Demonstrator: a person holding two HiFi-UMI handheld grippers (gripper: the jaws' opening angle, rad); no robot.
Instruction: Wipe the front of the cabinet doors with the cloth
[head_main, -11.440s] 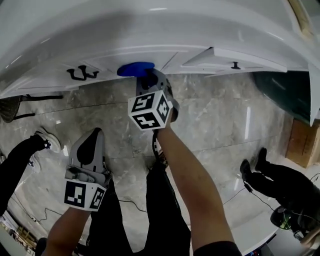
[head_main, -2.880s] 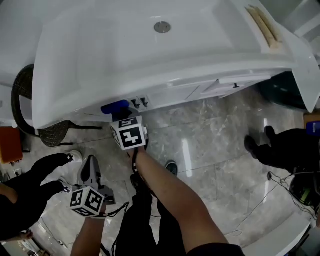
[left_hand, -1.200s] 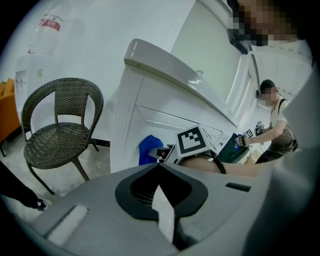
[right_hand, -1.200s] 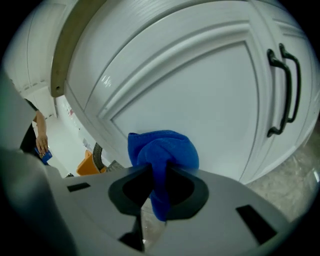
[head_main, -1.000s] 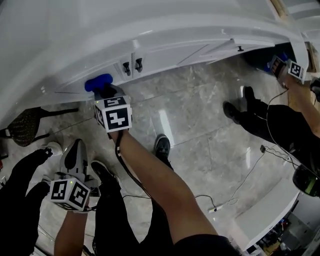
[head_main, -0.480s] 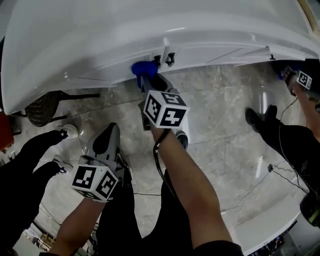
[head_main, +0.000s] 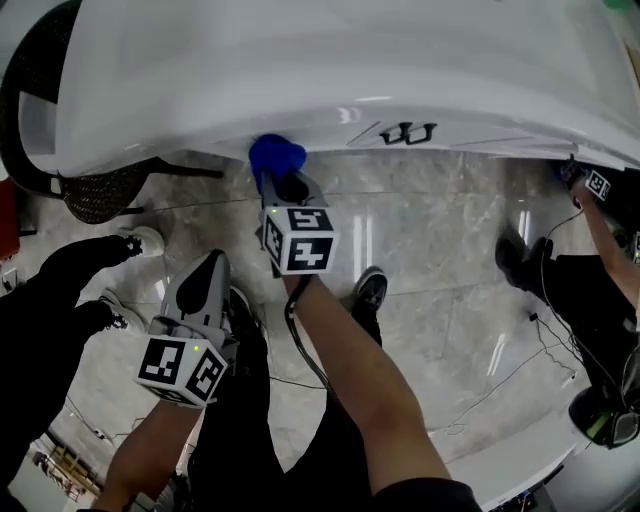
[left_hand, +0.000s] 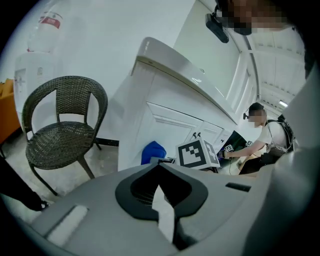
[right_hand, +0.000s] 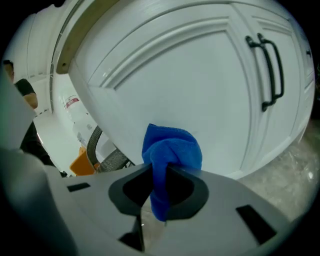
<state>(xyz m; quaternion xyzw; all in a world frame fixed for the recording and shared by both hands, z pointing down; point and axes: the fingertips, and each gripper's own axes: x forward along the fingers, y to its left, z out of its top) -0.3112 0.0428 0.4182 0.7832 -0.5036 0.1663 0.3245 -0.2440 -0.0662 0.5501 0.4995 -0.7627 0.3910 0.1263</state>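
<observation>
A blue cloth (head_main: 275, 157) is pressed against the front of a white cabinet door (head_main: 330, 118), left of a pair of black handles (head_main: 408, 131). My right gripper (head_main: 282, 183) is shut on the cloth. In the right gripper view the cloth (right_hand: 171, 148) bunches out of the jaws of my right gripper (right_hand: 160, 192) against the panelled door (right_hand: 175, 75), with the handles (right_hand: 270, 70) at upper right. My left gripper (head_main: 204, 268) hangs low by my legs, shut and empty. The left gripper view shows my left gripper (left_hand: 160, 197), and beyond it the cloth (left_hand: 152, 151) on the cabinet (left_hand: 165, 122).
A dark wicker chair (head_main: 100, 195) (left_hand: 65, 130) stands left of the cabinet. Another person (head_main: 585, 300) works at the right, and someone's legs and shoes (head_main: 70, 280) are at the left. Cables (head_main: 500, 370) trail on the marble floor. An orange object (right_hand: 80, 162) lies beyond the chair.
My right gripper has carried the cloth leftward across the door, away from the black handles it was beside half a second ago. The left gripper stays low and shut.
</observation>
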